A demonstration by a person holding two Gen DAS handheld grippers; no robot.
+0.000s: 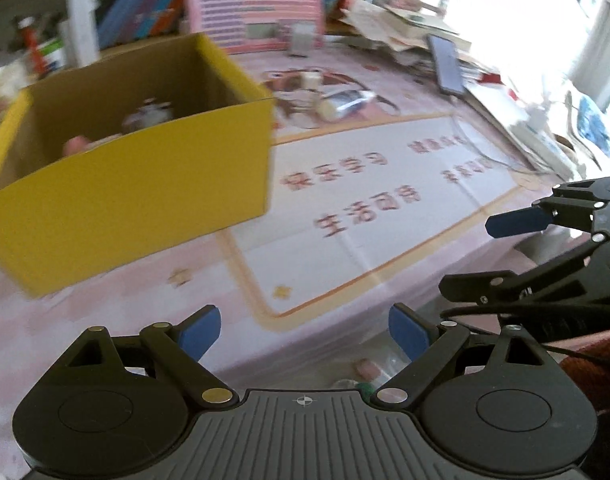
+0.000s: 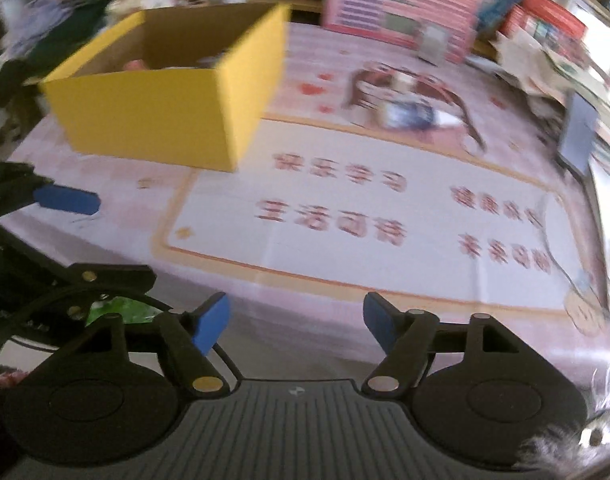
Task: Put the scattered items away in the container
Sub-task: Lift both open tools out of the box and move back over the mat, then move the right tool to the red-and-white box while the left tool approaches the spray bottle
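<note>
A yellow cardboard box stands on the pink desk mat, open at the top, with a small bottle and a pink item inside. It also shows in the right wrist view. A tube-like bottle lies on its side beyond the box, also in the right wrist view. A small white item stands just behind it. My left gripper is open and empty near the mat's front edge. My right gripper is open and empty, to the right of the left one.
A phone lies at the right on stacked papers. A pink striped board and books stand at the back. A small grey box stands before the board. The views are blurred.
</note>
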